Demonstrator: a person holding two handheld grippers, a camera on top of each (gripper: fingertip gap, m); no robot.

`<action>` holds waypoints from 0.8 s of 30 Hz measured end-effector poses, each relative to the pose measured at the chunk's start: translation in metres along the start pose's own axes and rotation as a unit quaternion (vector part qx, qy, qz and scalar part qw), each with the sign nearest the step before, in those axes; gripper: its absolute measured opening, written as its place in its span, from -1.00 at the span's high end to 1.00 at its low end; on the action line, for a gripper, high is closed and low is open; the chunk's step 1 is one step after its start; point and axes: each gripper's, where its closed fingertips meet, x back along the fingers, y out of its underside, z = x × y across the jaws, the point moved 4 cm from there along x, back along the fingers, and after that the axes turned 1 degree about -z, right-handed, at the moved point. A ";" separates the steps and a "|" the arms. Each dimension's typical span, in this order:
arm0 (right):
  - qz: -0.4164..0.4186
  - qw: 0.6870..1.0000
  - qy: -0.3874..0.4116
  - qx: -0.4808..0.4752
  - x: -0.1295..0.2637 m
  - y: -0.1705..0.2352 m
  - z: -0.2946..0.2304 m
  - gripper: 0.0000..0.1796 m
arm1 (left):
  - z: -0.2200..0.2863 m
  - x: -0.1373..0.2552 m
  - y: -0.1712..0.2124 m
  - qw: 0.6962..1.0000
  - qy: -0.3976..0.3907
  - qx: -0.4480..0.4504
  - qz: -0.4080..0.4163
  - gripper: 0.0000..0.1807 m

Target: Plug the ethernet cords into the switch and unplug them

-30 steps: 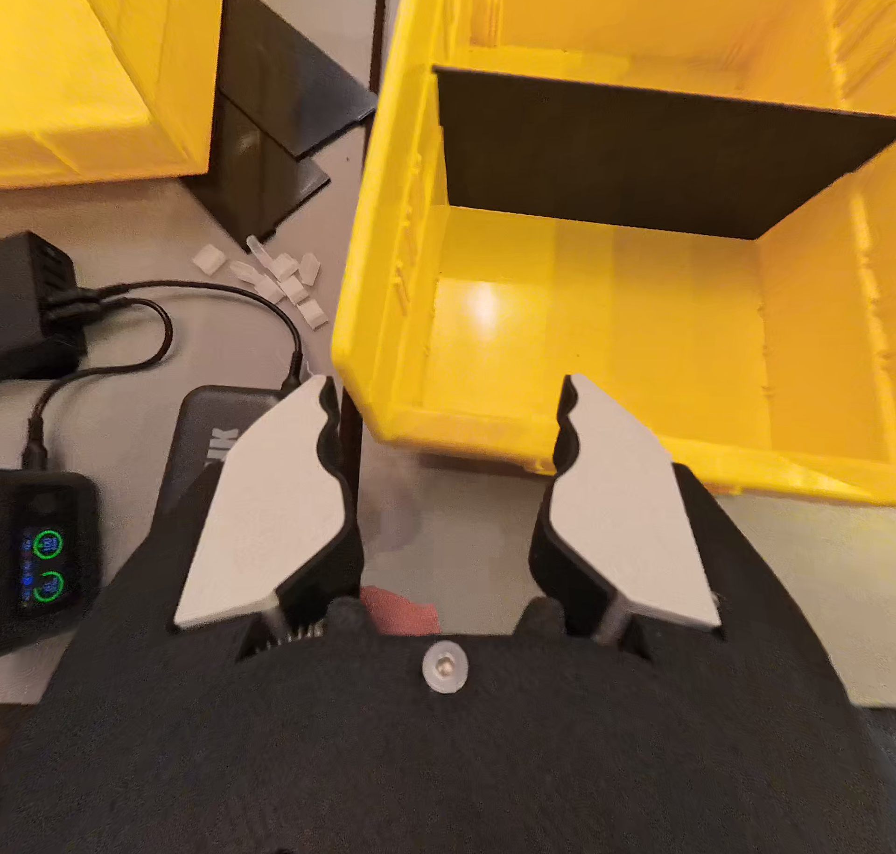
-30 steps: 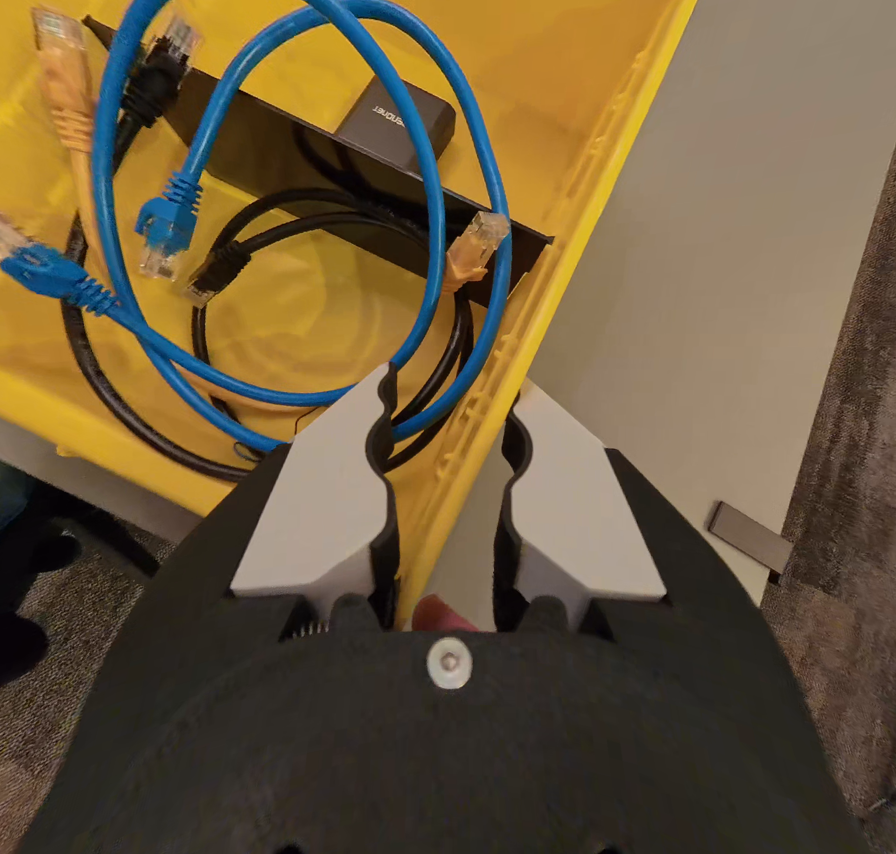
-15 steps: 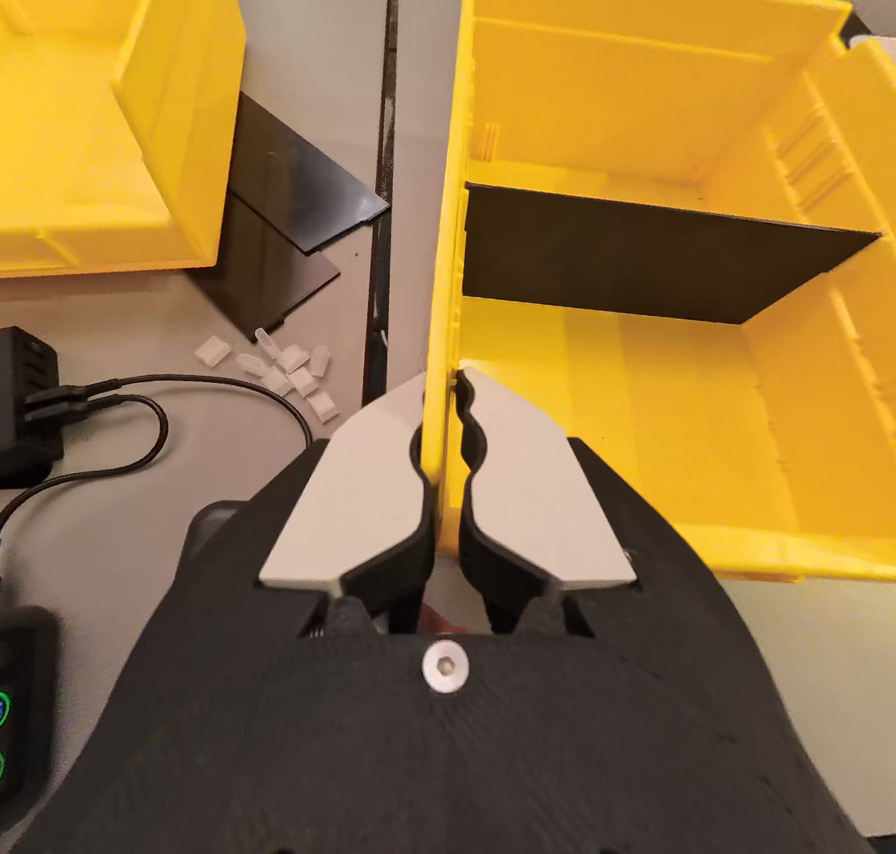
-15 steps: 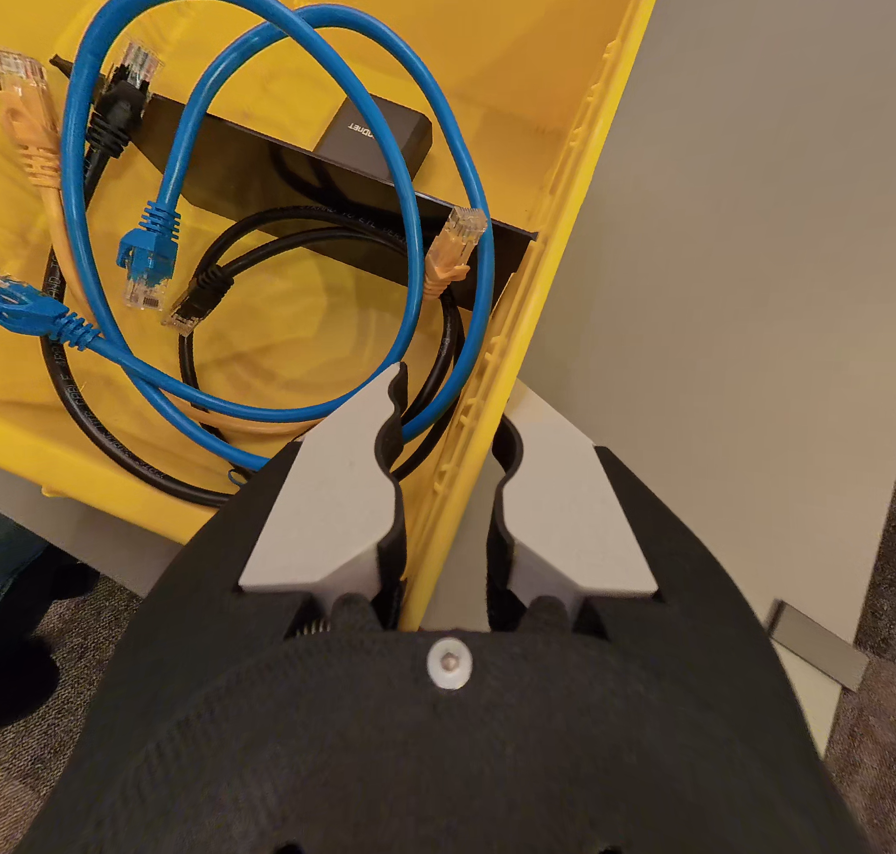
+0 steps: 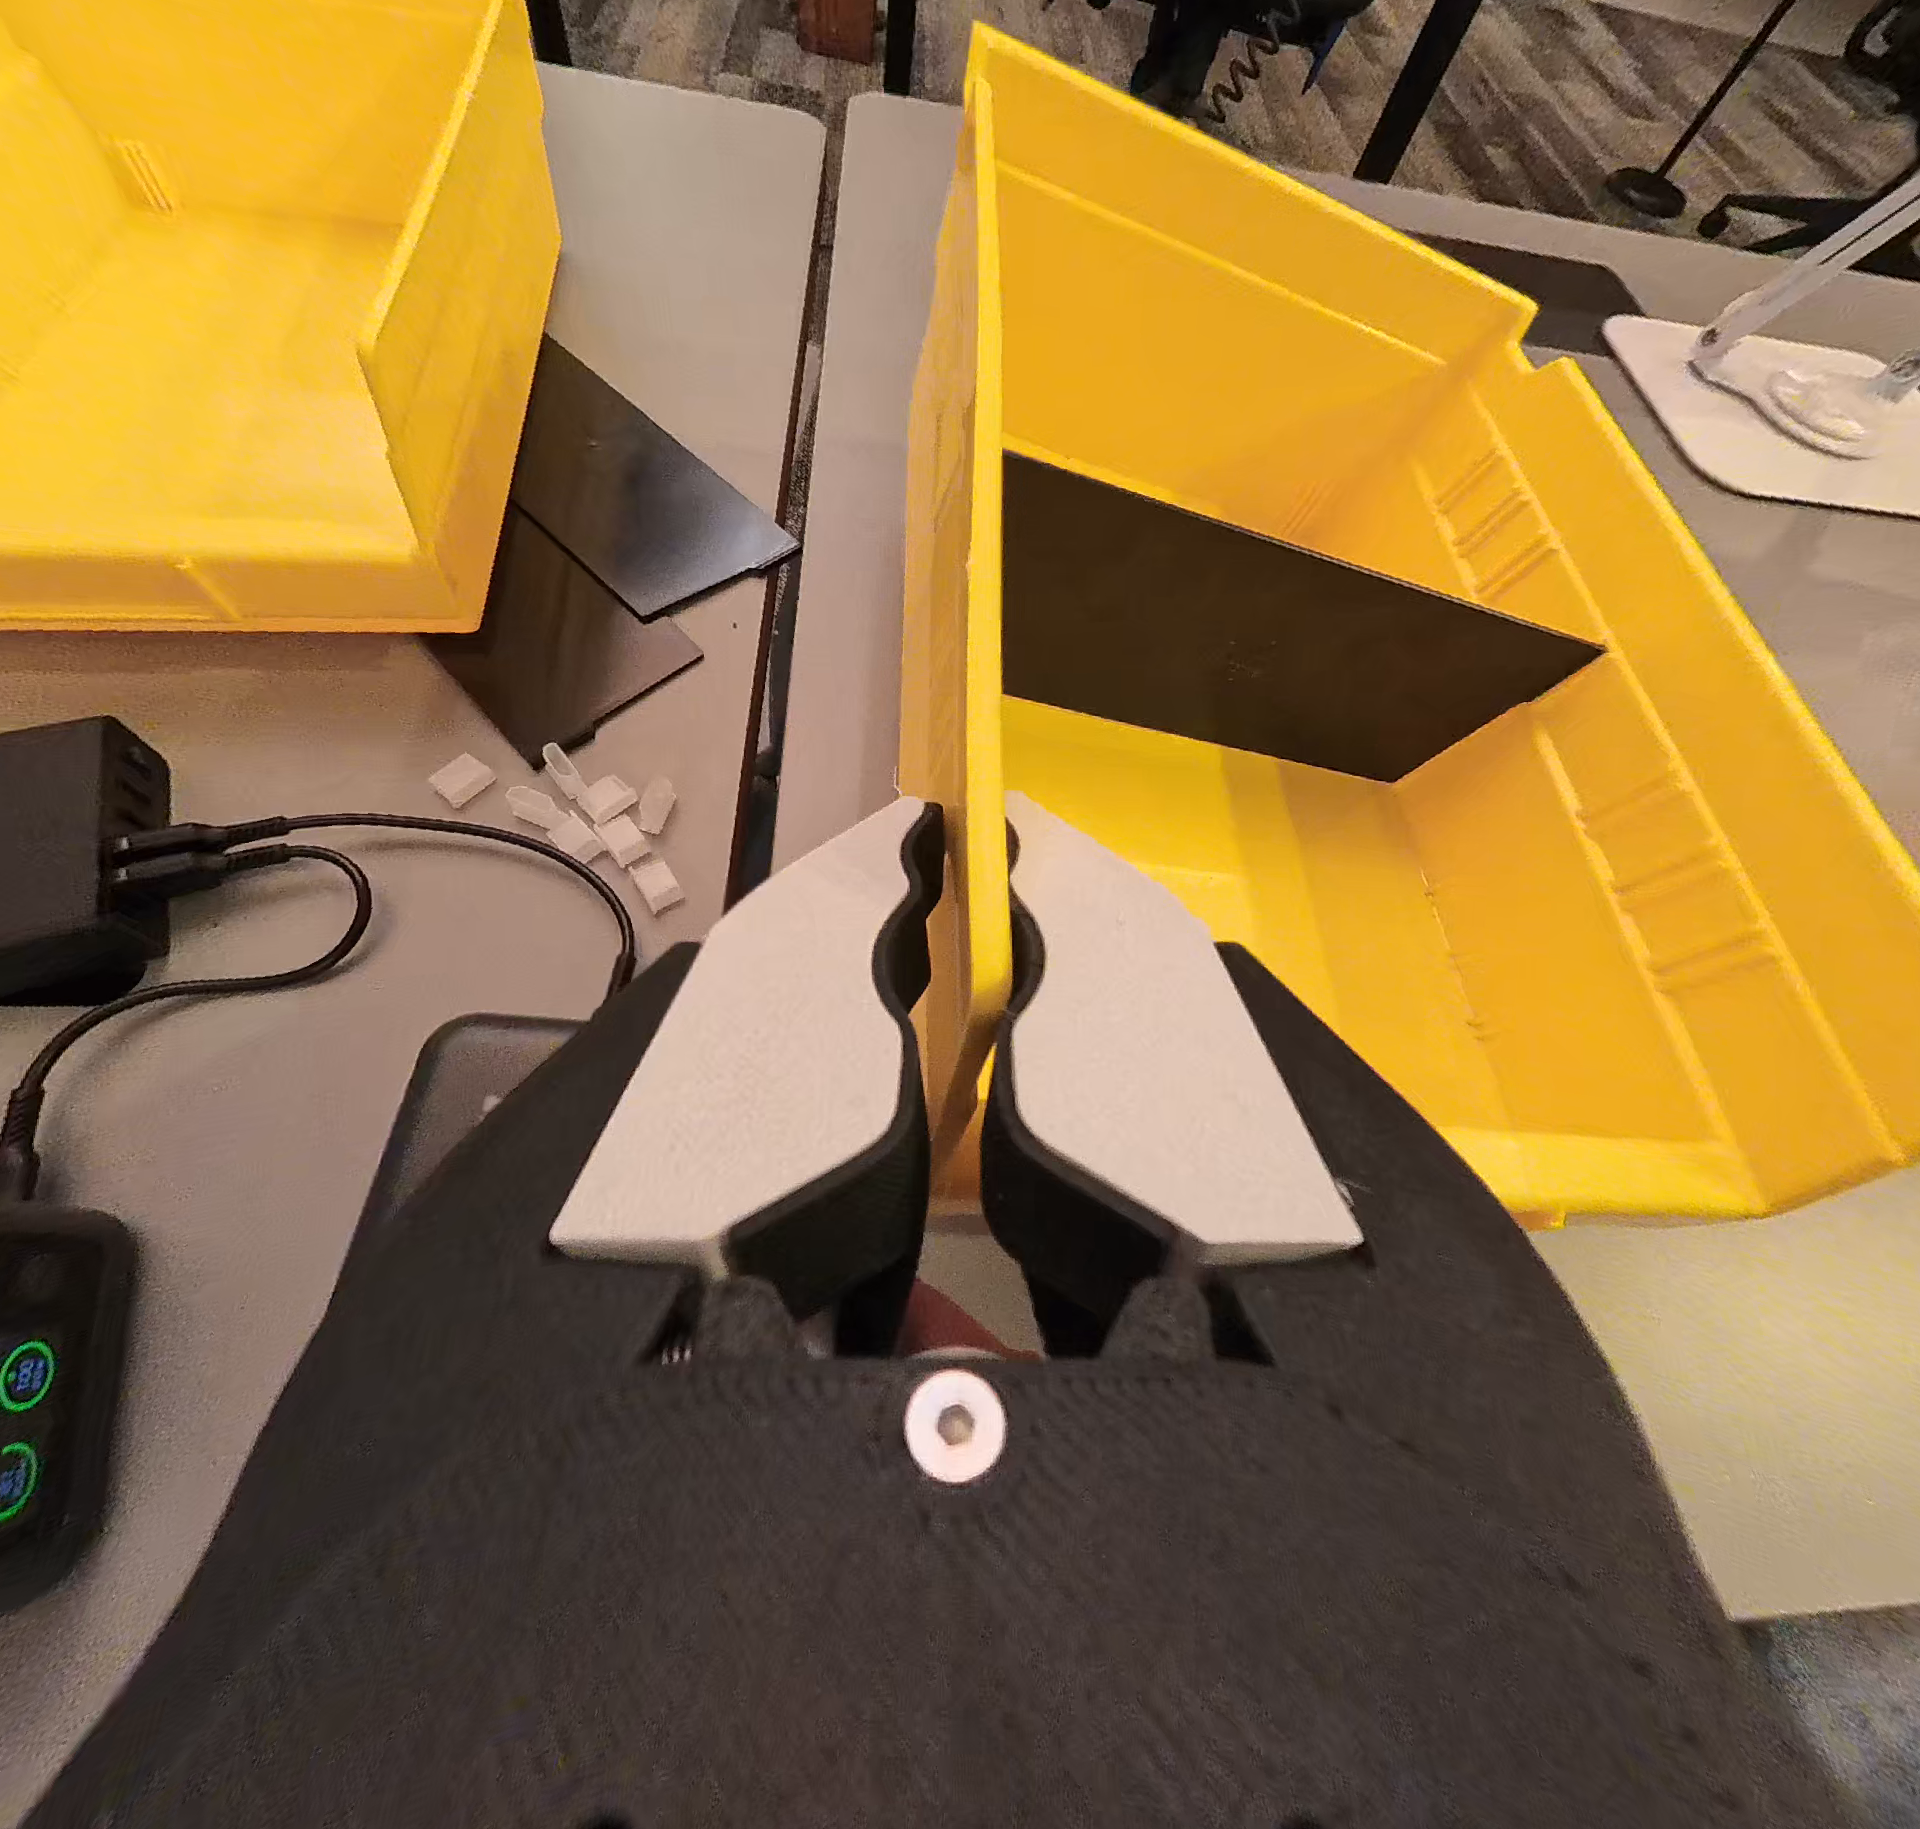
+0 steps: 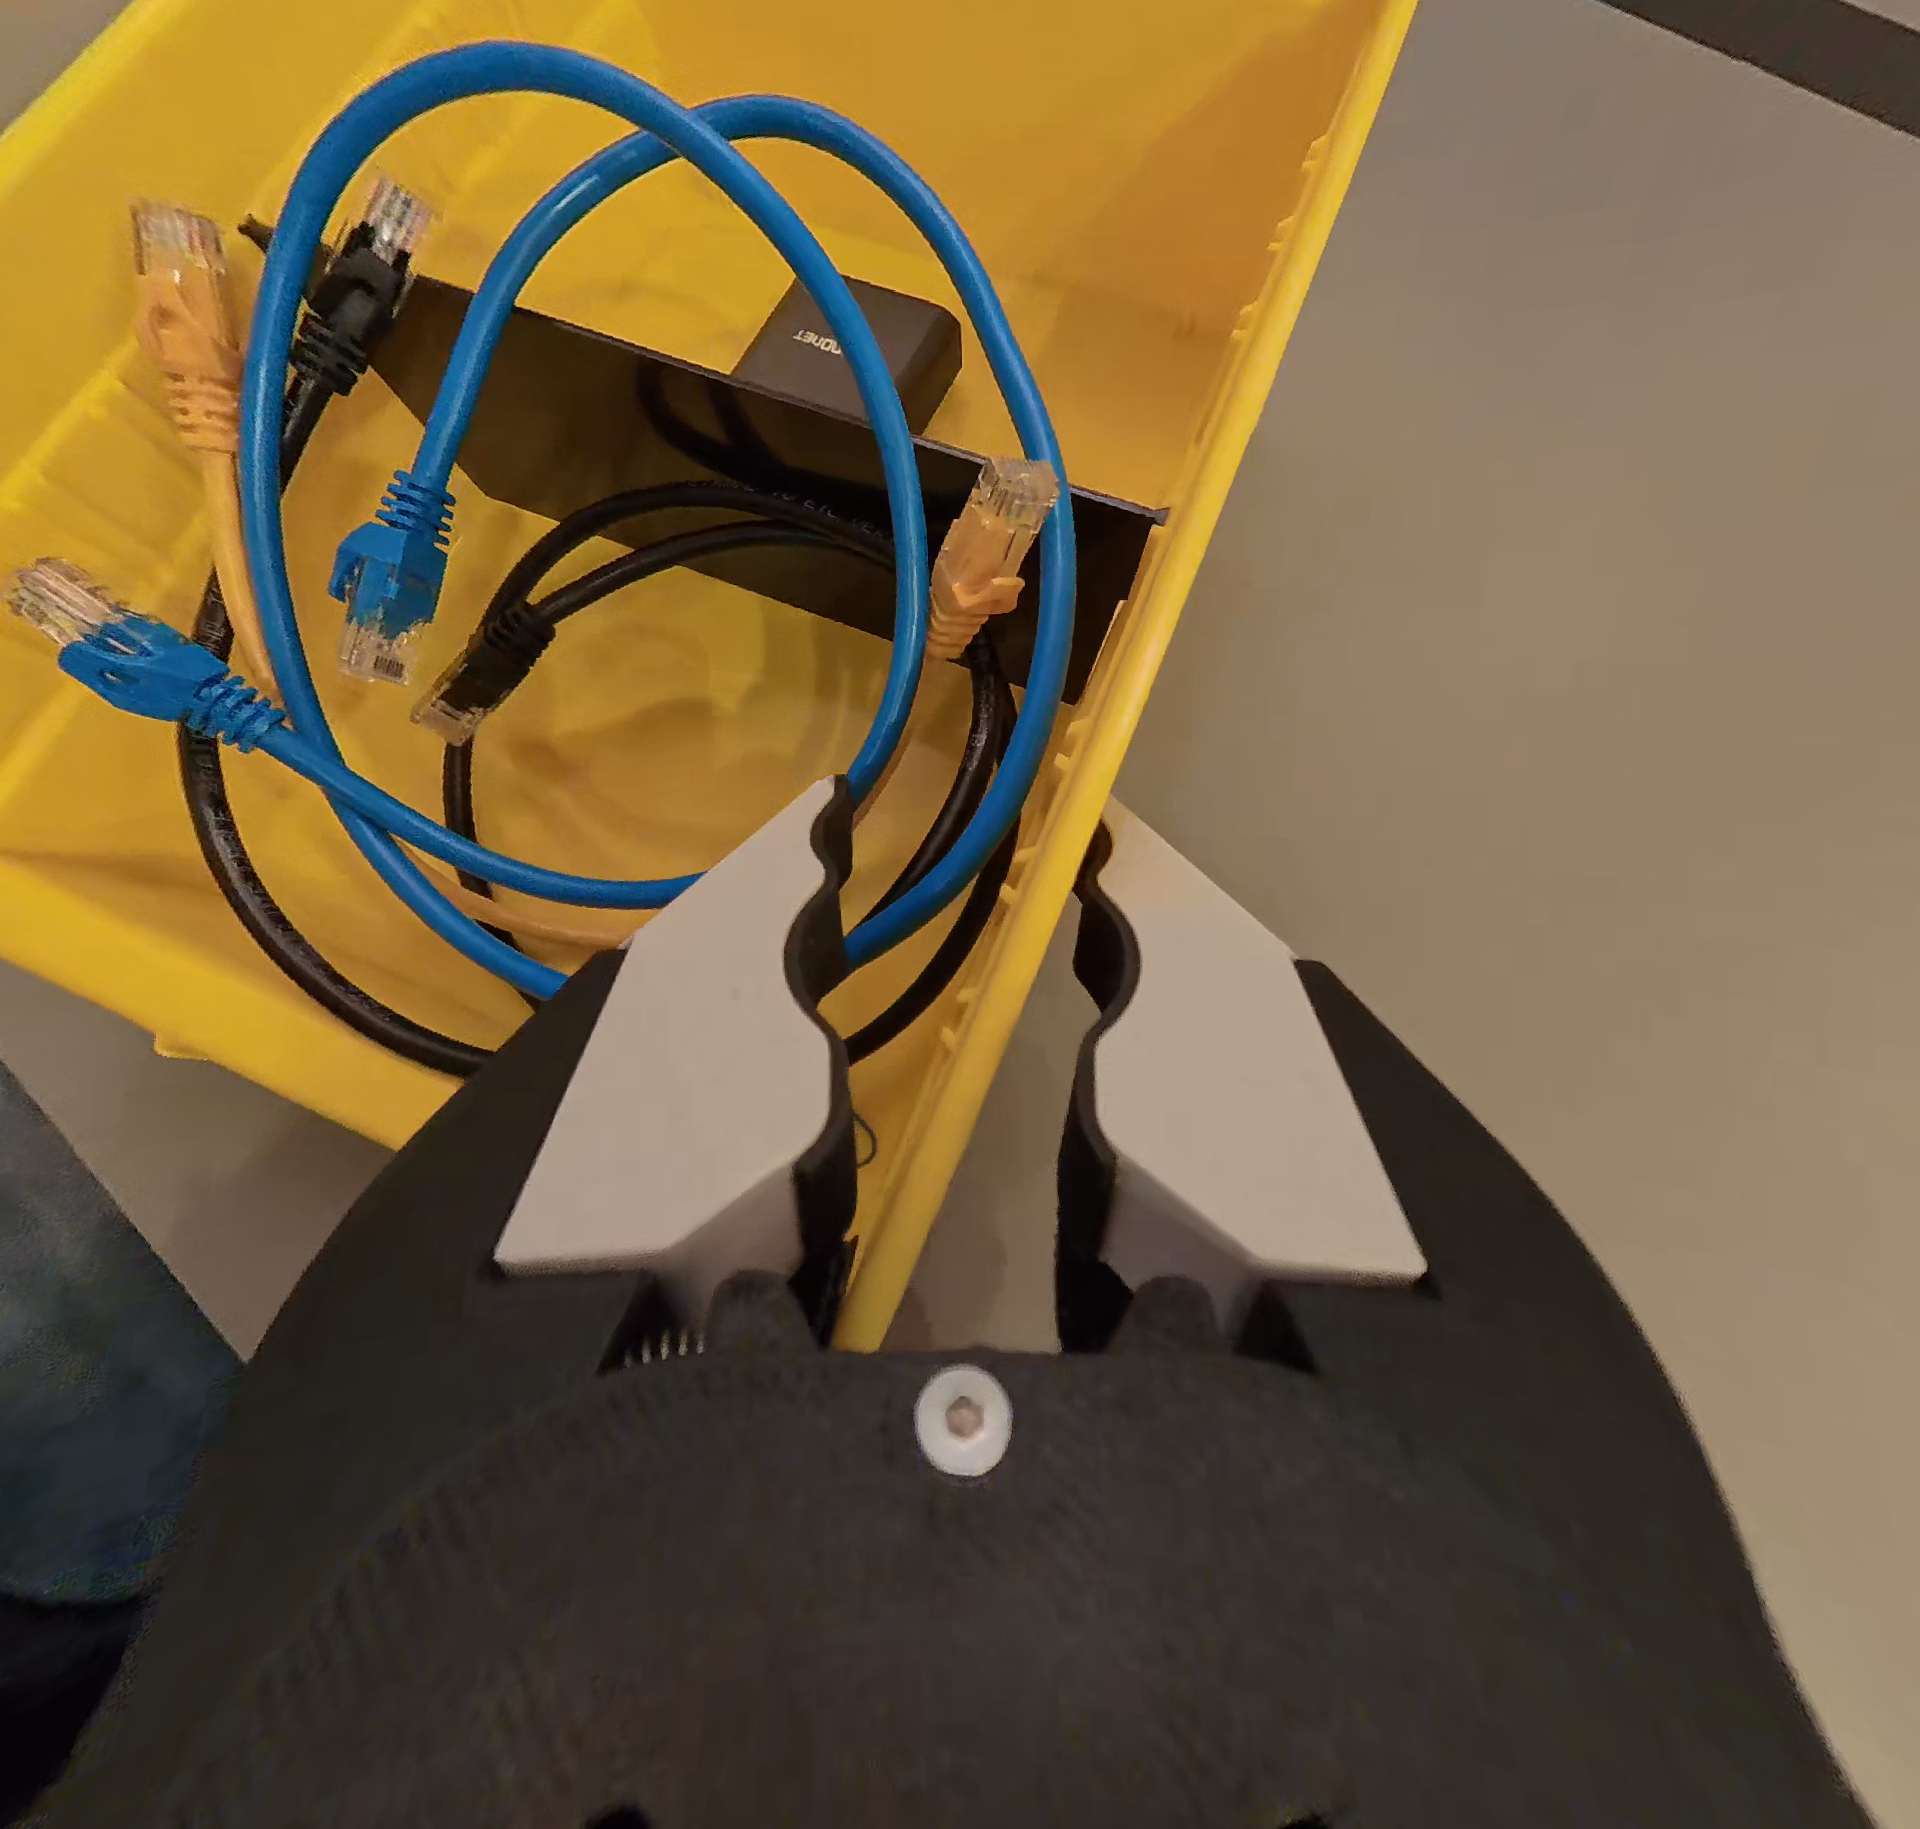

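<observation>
A yellow bin [image 6: 1226, 345] holds coiled blue ethernet cords [image 6: 914, 553], an orange cord [image 6: 987, 543] and black cords [image 6: 488, 657], all unplugged. The black switch [image 6: 862, 356] lies behind a black divider [image 6: 582, 397]. My right gripper [image 6: 971, 808] is closed on this bin's right wall. In the left wrist view, my left gripper [image 5: 971, 813] is shut on the left wall of a yellow bin [image 5: 1351, 345] with a black divider [image 5: 1247, 636]. That bin's near compartment is empty. I cannot tell if both views show one bin.
Another yellow bin [image 5: 239, 325] stands at the left, with black sheets [image 5: 623, 532] and small white clips [image 5: 592, 813] beside it. A black charger [image 5: 62, 844] with cables and a device with green rings [image 5: 31, 1405] lie at the near left. A white stand base [image 5: 1766, 408] is at the far right. Tip to tip, the grippers are about 80 centimeters apart. My left tips are roughly 25 centimeters from the black charger [image 5: 62, 844].
My left gripper was open in front of the bin, moved to its left wall and shut on it. The right gripper kept its hold while the table behind shifted.
</observation>
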 end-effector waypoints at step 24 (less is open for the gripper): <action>0.011 0.935 -0.340 0.094 -0.142 -0.152 -0.319 -0.33 | 0.069 0.122 -0.100 0.987 0.016 0.005 0.162 0.94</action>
